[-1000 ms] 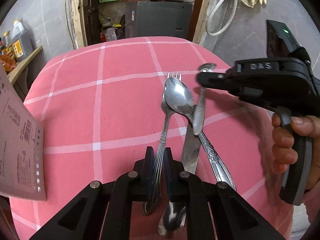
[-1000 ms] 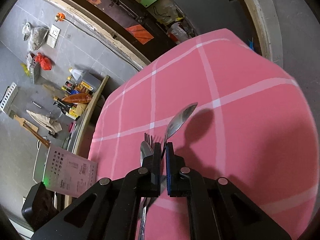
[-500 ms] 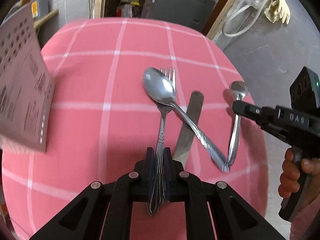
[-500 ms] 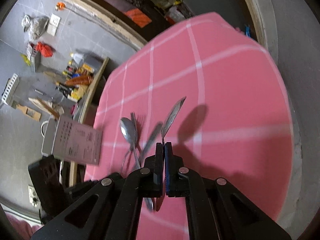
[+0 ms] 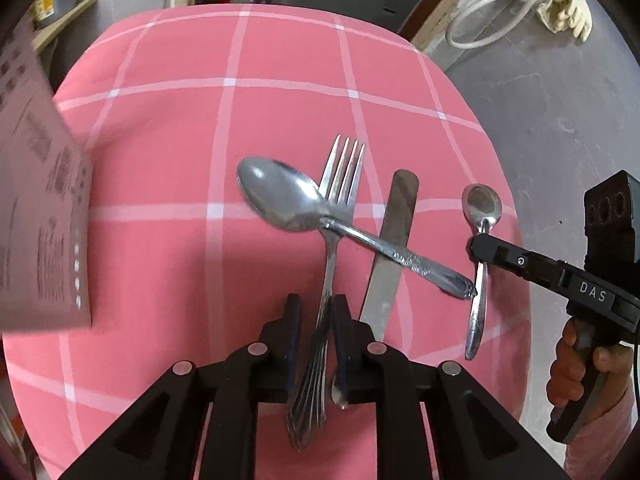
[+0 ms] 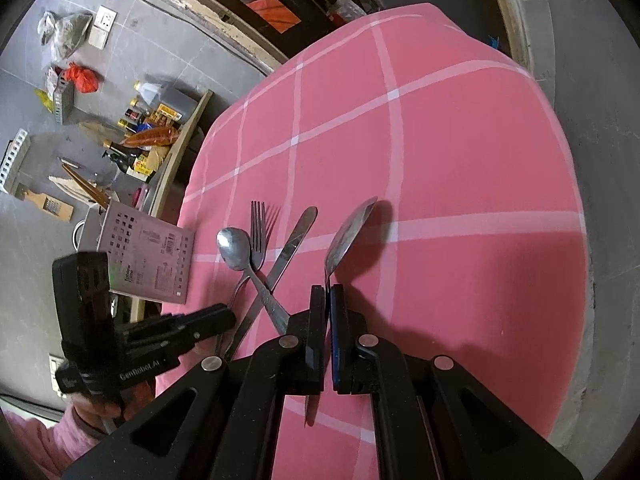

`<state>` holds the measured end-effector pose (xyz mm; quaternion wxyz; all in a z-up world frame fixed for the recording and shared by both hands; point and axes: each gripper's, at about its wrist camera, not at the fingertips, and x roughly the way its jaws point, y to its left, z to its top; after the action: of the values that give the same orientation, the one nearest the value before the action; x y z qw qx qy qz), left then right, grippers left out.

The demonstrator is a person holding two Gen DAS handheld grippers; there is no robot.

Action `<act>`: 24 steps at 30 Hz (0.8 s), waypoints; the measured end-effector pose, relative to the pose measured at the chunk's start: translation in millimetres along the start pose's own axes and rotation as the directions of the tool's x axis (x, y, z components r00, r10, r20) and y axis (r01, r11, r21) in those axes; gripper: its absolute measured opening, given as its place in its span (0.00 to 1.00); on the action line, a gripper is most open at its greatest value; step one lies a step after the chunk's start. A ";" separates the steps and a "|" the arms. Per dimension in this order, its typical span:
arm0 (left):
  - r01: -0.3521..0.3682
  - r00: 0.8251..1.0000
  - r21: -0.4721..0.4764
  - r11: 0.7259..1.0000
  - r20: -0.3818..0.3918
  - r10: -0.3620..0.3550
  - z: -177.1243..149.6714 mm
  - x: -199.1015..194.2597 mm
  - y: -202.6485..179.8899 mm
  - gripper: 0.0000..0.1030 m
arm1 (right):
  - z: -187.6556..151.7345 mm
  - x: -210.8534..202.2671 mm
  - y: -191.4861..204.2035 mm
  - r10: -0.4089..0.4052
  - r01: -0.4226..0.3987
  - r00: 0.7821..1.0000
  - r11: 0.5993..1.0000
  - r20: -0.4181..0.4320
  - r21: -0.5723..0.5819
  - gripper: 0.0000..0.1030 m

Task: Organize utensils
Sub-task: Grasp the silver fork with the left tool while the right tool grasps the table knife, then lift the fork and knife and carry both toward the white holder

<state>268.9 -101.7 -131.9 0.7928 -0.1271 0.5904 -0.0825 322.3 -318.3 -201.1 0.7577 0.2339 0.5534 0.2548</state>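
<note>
Fork [image 5: 329,264] handle sits between the opening left claw [image 5: 313,336] jaws, released mid-table; a second ago it was gripped. Right claw [image 6: 329,322] stays clamped on the small spoon [image 6: 349,236], now shifted toward the table's right edge.

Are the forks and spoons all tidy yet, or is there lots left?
Not yet. The right gripper holds the small steel teaspoon, not yet set down. The left gripper is opening around the silver fork. The big silver spoon lies crossed over the fork and flat steel knife, so straightening remains.
</note>
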 end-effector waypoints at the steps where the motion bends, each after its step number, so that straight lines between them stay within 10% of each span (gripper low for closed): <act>1: 0.000 1.000 0.008 1.000 -0.007 0.000 2.4 0.7 -1.1 0.16 | 1.8 0.1 -0.2 -0.001 0.001 1.000 1.000 -0.002 0.004 0.03; 12: -0.071 0.990 0.179 0.981 -0.106 0.091 27.9 15.7 -24.4 0.06 | 20.1 14.4 -1.8 0.001 0.002 0.998 0.998 -0.056 0.068 0.03; 24: 0.031 0.992 0.028 0.999 -0.126 -0.028 5.2 -9.2 7.8 0.05 | -7.1 -5.2 20.6 -0.041 0.040 0.998 0.999 0.048 0.037 0.02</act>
<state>271.0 -91.1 -124.4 0.7546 -0.1186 0.6358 -0.1107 311.5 -305.4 -186.3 0.7716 0.2425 0.5440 0.2235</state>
